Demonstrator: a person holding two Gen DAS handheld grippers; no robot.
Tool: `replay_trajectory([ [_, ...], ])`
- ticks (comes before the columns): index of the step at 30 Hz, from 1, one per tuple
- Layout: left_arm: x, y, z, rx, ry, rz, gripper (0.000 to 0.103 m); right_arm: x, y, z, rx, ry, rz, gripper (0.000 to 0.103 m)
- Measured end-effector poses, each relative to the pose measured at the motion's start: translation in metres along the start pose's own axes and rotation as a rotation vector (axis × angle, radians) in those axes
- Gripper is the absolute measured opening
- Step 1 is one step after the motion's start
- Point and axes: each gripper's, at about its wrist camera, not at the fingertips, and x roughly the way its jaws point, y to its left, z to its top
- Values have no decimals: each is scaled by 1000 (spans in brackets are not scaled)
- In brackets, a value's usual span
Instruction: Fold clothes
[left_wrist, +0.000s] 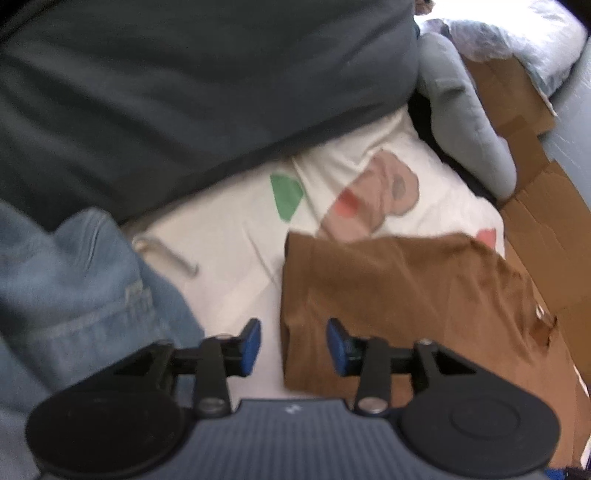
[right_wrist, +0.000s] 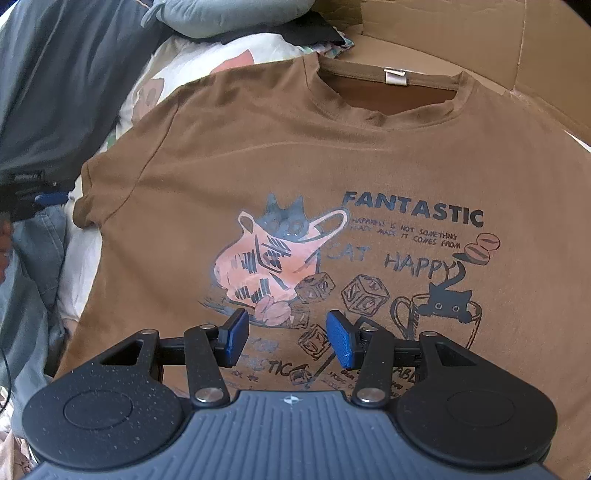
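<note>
Left gripper (left_wrist: 293, 347): your jaws gape wide, holding nothing, over the sleeve edge.
Right gripper (right_wrist: 283, 339): spread wide too, empty.
Brown T-shirt (right_wrist: 295, 158): flat, print up, collar at 12 o'clock.
Jeans (left_wrist: 74, 280): at 9 o'clock.

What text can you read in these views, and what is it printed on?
"FANTASTIC": large print on the brown T-shirt.
"HAPPY": shirt print, below it; the word before looks like "CAT", faint.
Small lines under "FANTASTIC": partly legible, roughly "HAPPINESS IS NOT SOMETHING... IT COMES FROM".
Lower print behind the right gripper: only "TICA" shows.
Neck label: blank or too small.
Left wrist view: none legible.
</note>
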Motion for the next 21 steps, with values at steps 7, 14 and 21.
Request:
replay_trajectory([
  [7, 9, -8, -18, 26, 28, -11, 43, 1, 8, 3, -9, -4, 16, 54],
  [14, 30, -10, -22, 36, 67, 56, 21, -2, 7, 4, 5, -30, 8, 54],
  [21, 39, -12, -11, 46, 49, 100, 9, 0, 7, 1, 31, -26, 10, 54],
])
